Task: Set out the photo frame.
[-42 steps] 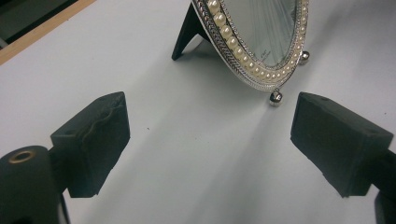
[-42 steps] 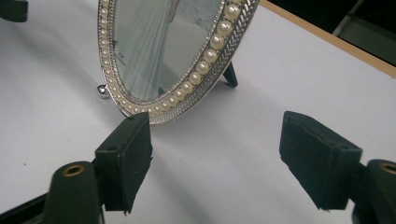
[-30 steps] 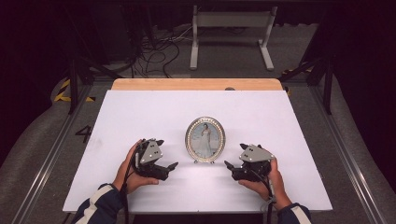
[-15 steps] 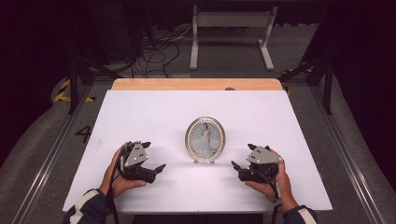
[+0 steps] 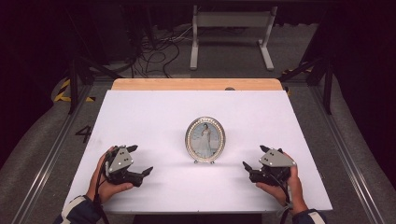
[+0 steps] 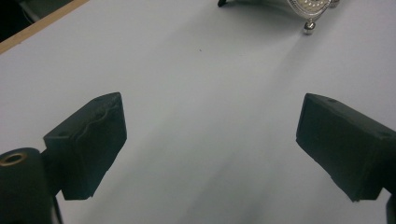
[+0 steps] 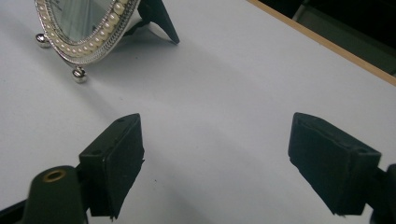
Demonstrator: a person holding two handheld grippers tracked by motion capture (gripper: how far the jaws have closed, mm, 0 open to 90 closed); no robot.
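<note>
An oval silver picture frame (image 5: 205, 139) with a pearl-beaded rim stands upright on small ball feet at the middle of the white table (image 5: 154, 116). Its lower edge and a foot show in the left gripper view (image 6: 309, 6), and its beaded rim and black back stand show in the right gripper view (image 7: 88, 28). My left gripper (image 5: 141, 161) rests low on the table, well to the frame's left, open and holding nothing. To the frame's right, my right gripper (image 5: 253, 158) is likewise open with nothing between its jaws. Both point inward toward the frame.
The table's far edge is a bare wooden strip (image 5: 196, 84). Beyond it lie tangled cables (image 5: 159, 51) and a grey metal stand (image 5: 231, 32) on a dark floor. Metal rails (image 5: 56, 149) run along both sides of the table.
Both hands have drawn outward and toward the table's near edge, away from the frame. The frame has stayed in place.
</note>
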